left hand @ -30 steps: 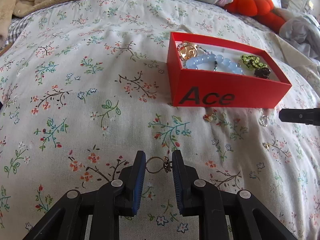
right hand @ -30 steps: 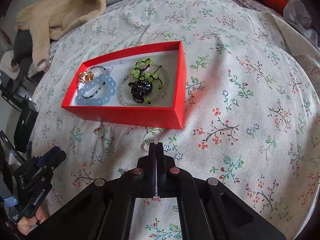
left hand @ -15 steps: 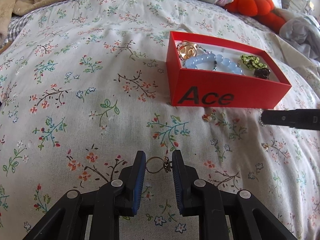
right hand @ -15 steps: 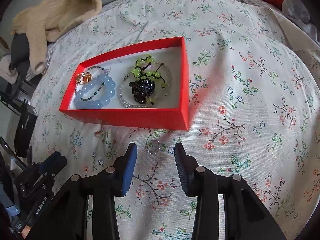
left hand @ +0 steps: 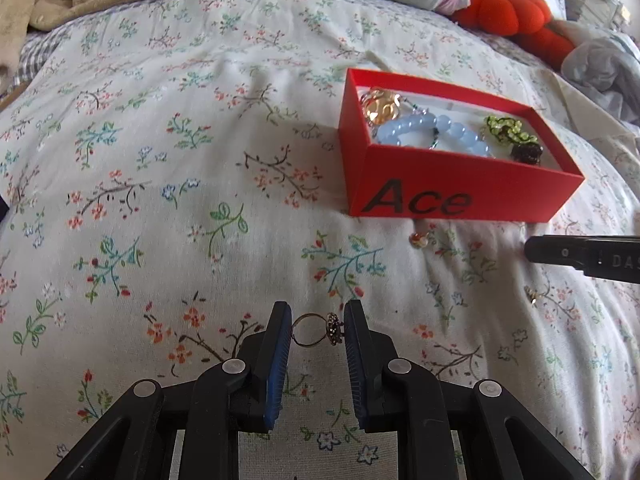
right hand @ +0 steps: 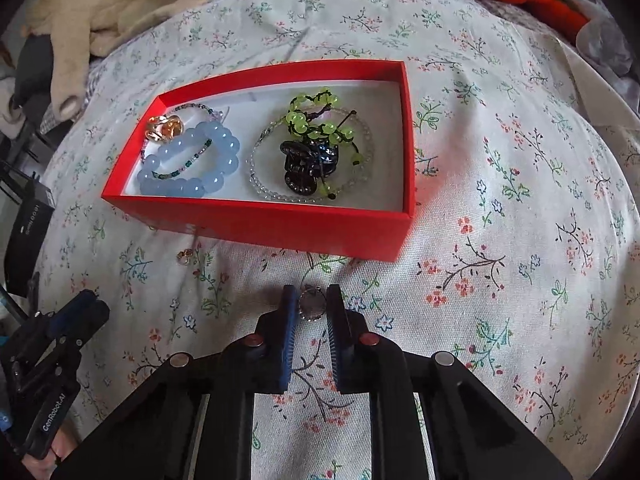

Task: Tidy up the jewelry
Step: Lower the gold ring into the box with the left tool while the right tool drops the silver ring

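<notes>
While left gripper (left hand: 317,330) pinches gold ring (left hand: 316,329), right gripper (right hand: 313,306) just closing around silver ring (right hand: 312,305).

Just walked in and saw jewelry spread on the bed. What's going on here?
A person with a gripper in each hand is sorting jewelry into the red box. The left gripper grips a gold ring. The right gripper has just been closing around a silver ring on the floral bedspread. Bracelets already lie in the box.
</notes>
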Motion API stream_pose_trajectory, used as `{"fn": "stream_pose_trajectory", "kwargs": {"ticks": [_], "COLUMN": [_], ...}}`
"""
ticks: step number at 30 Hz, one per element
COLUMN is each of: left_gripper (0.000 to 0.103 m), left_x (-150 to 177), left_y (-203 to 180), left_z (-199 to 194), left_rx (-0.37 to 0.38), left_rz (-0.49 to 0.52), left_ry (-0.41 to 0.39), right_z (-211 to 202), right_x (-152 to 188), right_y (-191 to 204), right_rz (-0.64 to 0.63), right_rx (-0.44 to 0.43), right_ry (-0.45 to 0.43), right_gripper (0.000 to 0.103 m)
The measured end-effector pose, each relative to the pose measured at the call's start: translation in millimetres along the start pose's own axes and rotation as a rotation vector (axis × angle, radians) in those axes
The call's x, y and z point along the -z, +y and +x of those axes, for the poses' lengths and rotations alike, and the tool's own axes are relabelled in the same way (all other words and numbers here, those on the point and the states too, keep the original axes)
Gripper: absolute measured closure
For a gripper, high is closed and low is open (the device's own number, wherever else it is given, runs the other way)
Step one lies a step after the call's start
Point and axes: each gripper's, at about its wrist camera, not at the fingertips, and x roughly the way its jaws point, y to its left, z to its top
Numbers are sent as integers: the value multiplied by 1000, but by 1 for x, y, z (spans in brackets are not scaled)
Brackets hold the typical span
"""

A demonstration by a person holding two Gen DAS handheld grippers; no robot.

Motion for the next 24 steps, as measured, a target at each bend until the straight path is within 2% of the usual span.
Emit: {"fn": "stream_pose_trajectory", "kwargs": {"ticks": [9, 14, 21, 24], "left_gripper": [82, 82, 82, 82], "left_x": [-33, -57, -84, -89], "left_y": [-19, -41, -68, -74], "left_z": [-17, -16, 9, 21], "left_rx": [21, 48, 64, 48], "left_rz": [38, 57, 62, 65], "left_ry": [-54, -74, -48, -28], "right_z": [-41, -53, -62, -69], "right_x": [-8, -19, -27, -28], "right_y": [-21, -28, -33, -37], "right_rz": [66, 88, 104, 112], "right_rx": [-76, -105, -136, -151], "right_ry": [-85, -121, -144, -160], "right_gripper": [87, 87, 87, 87]}}
